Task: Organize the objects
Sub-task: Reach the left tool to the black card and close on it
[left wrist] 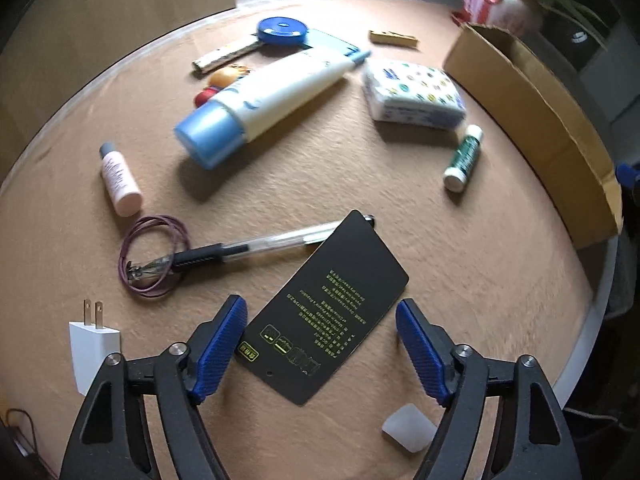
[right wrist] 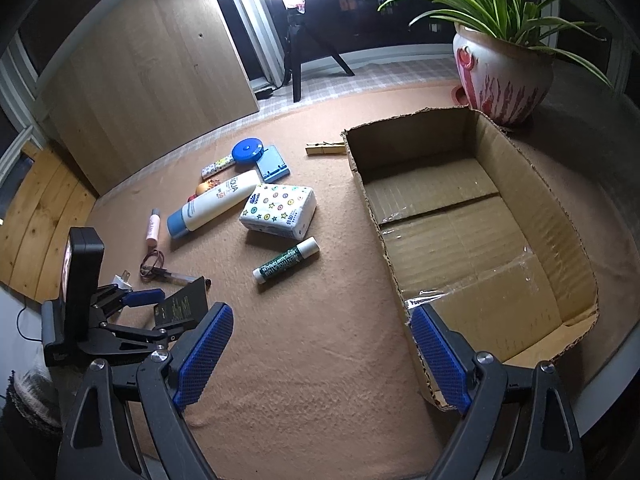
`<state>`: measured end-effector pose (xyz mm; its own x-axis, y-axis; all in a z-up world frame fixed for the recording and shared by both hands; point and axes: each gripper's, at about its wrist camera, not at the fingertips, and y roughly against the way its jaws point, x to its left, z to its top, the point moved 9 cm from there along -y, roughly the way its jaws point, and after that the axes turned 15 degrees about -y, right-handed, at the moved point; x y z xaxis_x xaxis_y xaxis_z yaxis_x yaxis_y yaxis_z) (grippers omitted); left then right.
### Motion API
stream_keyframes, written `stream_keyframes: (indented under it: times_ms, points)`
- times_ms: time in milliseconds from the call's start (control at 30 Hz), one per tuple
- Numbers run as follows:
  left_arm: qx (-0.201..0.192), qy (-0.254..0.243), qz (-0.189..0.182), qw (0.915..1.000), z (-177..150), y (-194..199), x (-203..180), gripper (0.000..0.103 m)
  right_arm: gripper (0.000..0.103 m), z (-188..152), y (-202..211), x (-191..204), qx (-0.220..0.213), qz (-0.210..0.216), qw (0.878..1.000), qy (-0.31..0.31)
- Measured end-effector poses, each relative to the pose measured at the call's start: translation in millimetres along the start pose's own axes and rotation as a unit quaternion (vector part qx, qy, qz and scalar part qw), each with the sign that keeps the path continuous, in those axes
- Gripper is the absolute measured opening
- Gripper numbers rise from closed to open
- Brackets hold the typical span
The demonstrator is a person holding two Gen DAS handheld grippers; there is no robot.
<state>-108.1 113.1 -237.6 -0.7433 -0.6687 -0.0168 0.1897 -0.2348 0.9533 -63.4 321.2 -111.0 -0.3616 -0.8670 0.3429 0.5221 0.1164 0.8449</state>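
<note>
A black card (left wrist: 324, 312) with yellow print lies flat on the tan cloth, between the blue pads of my left gripper (left wrist: 320, 302). The jaws stand apart around it and the pads do not press on it. In the right wrist view the same card (right wrist: 182, 304) shows at the left with one left finger (right wrist: 144, 297) beside it. My right gripper (right wrist: 322, 310) is open over bare cloth, holding nothing, its right finger close to the near left wall of the open cardboard box (right wrist: 460, 240).
Scattered on the cloth are a pen (left wrist: 256, 248), purple cord loop (left wrist: 152, 256), white plug (left wrist: 94, 344), pink bottle (left wrist: 120, 180), blue-capped tube (left wrist: 264, 96), tissue pack (left wrist: 412, 94), green stick (left wrist: 464, 156) and pale block (left wrist: 408, 428). A potted plant (right wrist: 500, 76) stands behind the box.
</note>
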Motion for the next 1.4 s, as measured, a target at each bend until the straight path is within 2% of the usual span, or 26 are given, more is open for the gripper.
stream_keyframes:
  times_ms: [100,267,367,433,500,667,800,900,1033,1100,1167,1200,1233,1300,1400]
  points:
    - [0.008,-0.013,0.014,0.9998,0,0,-4,0.072,0.089,0,1,-2,0.002,0.004,1.000,-0.004]
    - [0.019,-0.038,0.014,0.9990,-1,3,-12,0.069,0.089,2,3,-8,0.001,0.006,1.000,-0.009]
    - [0.023,-0.050,0.009,0.9984,-2,4,-13,0.072,0.089,3,5,-12,0.000,0.007,1.000,-0.014]
    - [0.029,-0.062,0.007,0.9976,-5,9,-12,0.078,0.089,3,5,-14,0.001,0.007,1.000,-0.018]
    - [0.037,-0.074,0.018,0.9964,-6,7,-9,0.078,0.089,3,4,-14,0.003,0.009,1.000,-0.019]
    - [0.035,-0.083,0.007,0.9959,-7,7,-11,0.078,0.089,0,6,-15,0.002,0.008,1.000,-0.017]
    - [0.023,-0.083,0.004,0.9963,-12,14,-18,0.064,0.089,1,8,-19,0.001,0.006,1.000,-0.023]
    - [0.016,-0.069,0.000,0.9975,-17,19,-20,0.059,0.089,3,10,-23,-0.001,0.005,1.000,-0.026]
    - [0.007,-0.037,-0.020,0.9991,-24,29,-21,0.034,0.089,6,14,-24,-0.005,0.009,1.000,-0.026]
    - [0.002,-0.023,-0.030,0.9993,-26,32,-25,0.033,0.089,7,14,-24,-0.005,0.012,1.000,-0.023]
    - [0.000,-0.031,-0.021,0.9993,-30,34,-28,0.033,0.089,8,15,-25,-0.004,0.013,1.000,-0.021]
    - [0.002,-0.033,-0.017,0.9993,-29,35,-28,0.040,0.089,8,16,-26,-0.004,0.013,1.000,-0.020]
    - [0.006,-0.033,-0.016,0.9993,-30,35,-31,0.057,0.089,8,16,-26,-0.004,0.013,1.000,-0.020]
    - [0.001,-0.039,-0.015,0.9991,-28,40,-37,0.073,0.089,9,16,-27,-0.003,0.014,1.000,-0.019]
    - [0.004,-0.065,0.002,0.9979,-23,44,-45,0.074,0.089,9,17,-29,-0.002,0.015,1.000,-0.018]
